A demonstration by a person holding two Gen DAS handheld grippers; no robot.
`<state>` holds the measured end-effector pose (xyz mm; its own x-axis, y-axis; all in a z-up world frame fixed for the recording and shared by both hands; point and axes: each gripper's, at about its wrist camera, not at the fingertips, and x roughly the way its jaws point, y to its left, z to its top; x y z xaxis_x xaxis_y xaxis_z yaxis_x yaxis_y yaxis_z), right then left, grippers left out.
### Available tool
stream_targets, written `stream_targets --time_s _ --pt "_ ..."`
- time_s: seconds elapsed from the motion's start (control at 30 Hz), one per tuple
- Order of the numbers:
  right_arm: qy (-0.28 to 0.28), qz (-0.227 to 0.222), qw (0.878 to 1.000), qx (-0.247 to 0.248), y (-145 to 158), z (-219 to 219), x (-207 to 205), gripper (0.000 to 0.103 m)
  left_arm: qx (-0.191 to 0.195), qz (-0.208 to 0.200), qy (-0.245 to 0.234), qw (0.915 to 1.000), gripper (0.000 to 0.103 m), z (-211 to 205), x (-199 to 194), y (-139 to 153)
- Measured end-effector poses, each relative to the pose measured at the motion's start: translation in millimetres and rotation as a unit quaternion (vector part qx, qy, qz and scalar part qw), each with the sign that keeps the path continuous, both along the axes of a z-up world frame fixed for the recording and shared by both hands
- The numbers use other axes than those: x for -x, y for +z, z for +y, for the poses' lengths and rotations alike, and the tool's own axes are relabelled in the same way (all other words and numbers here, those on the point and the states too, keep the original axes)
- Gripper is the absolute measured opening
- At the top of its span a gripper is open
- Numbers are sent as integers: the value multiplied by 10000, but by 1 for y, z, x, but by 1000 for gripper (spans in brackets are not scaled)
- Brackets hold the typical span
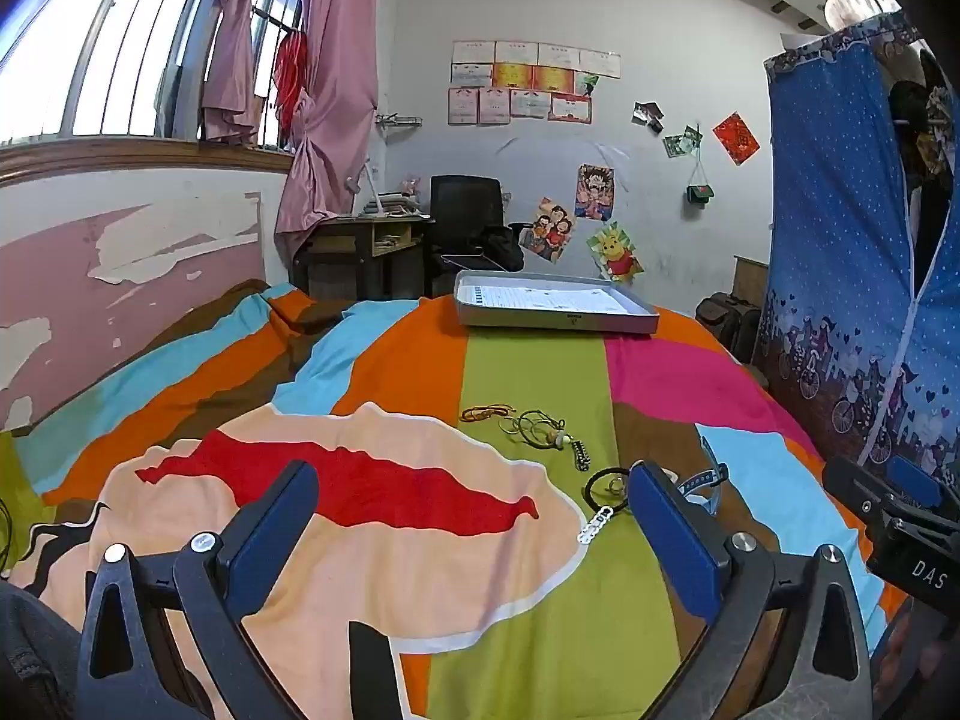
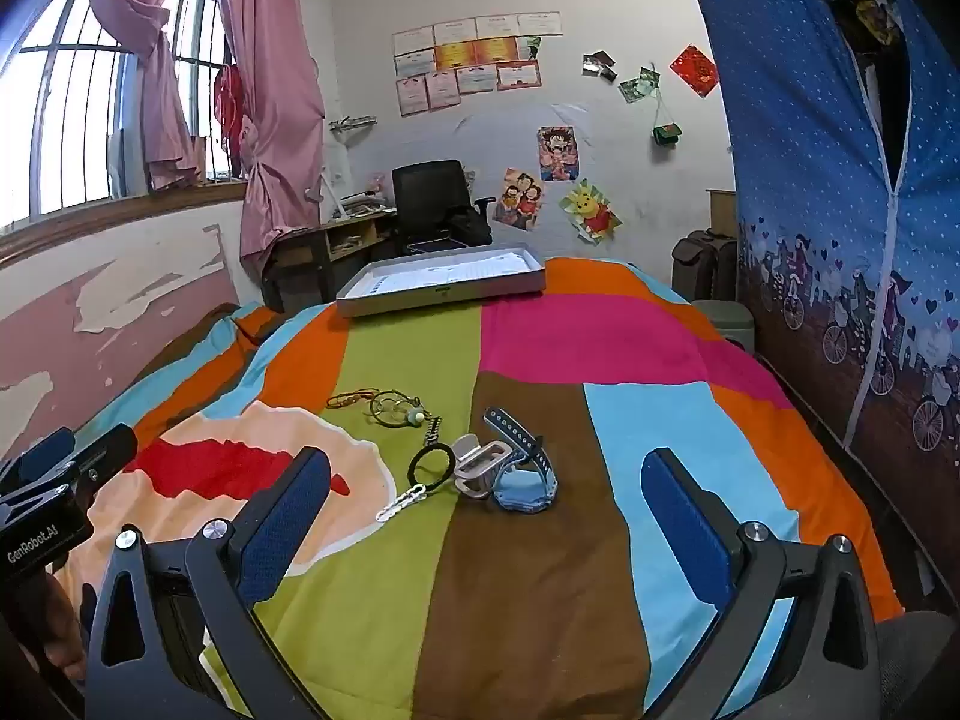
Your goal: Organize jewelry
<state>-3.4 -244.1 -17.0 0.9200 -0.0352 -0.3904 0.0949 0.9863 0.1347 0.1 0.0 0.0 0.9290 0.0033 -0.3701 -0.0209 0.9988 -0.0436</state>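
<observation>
Beyond both wide-open, empty fingers [image 2: 288, 516], jewelry [image 2: 432, 456] lies untouched on the bedspread [image 2: 540, 540].

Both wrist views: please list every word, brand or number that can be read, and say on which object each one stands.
"DAS": white letters on the right gripper body, cut by the left view's edge.
"GenRobot.AI": white letters on the left gripper body, in the right view.
Certificates on the wall: print too small to read.
Red diamond paper: sign too blurred to read.
Sheet inside the grey tray: text too small to read.
</observation>
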Motion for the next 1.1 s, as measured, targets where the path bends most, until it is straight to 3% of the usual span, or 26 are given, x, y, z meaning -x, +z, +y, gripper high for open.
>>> stream_targets --time_s 0.37,1.1 --pt "-42 1 10000 39 0 2 0 102 -6 -78 3 10000 103 2 -1 10" --pt "-18 -62 10000 -52 0 2 3 102 38 -122 23 9999 103 -2 2 2"
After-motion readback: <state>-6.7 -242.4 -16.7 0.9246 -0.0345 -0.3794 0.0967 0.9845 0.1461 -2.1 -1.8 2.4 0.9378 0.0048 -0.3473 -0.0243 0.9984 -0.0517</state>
